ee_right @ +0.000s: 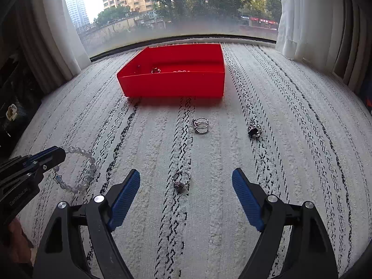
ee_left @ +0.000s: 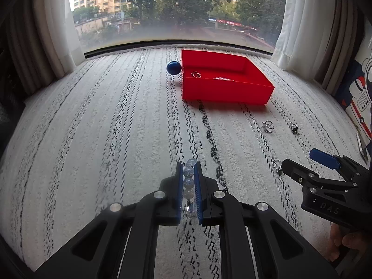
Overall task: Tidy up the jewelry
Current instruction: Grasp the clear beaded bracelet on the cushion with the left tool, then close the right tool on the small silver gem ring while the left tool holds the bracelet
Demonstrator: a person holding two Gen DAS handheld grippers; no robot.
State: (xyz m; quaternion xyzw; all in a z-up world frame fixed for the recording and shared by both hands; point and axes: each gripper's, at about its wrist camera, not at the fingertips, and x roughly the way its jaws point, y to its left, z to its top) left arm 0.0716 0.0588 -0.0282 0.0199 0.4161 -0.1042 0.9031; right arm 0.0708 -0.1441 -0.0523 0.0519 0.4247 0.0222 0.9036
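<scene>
L gripper (ee_left: 188,169) pinches bead bracelet (ee_left: 188,181); R gripper (ee_right: 186,181) spread wide – only R view shows ring (ee_right: 181,181) between fingers.

Red box (ee_right: 172,86); white rug (ee_right: 290,162), black stripes; pale blue bead bracelet (ee_right: 79,169); blue ball (ee_left: 174,68).

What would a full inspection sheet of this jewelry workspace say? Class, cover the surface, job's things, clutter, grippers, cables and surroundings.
Surface: white textured rug with black stitched stripes.
Job's things: red box holding a ring and some clear beads; beaded bracelet with a star charm; double-band ring, dark-stone ring and near ring lying loose on the rug.
Clutter: blue ball beside the box's left wall.
Grippers: left gripper shut on the bracelet; right gripper open, the near ring between its fingers, untouched.
Cables: nothing seen.
Surroundings: window facing trees and apartment blocks, curtains on both sides.
</scene>
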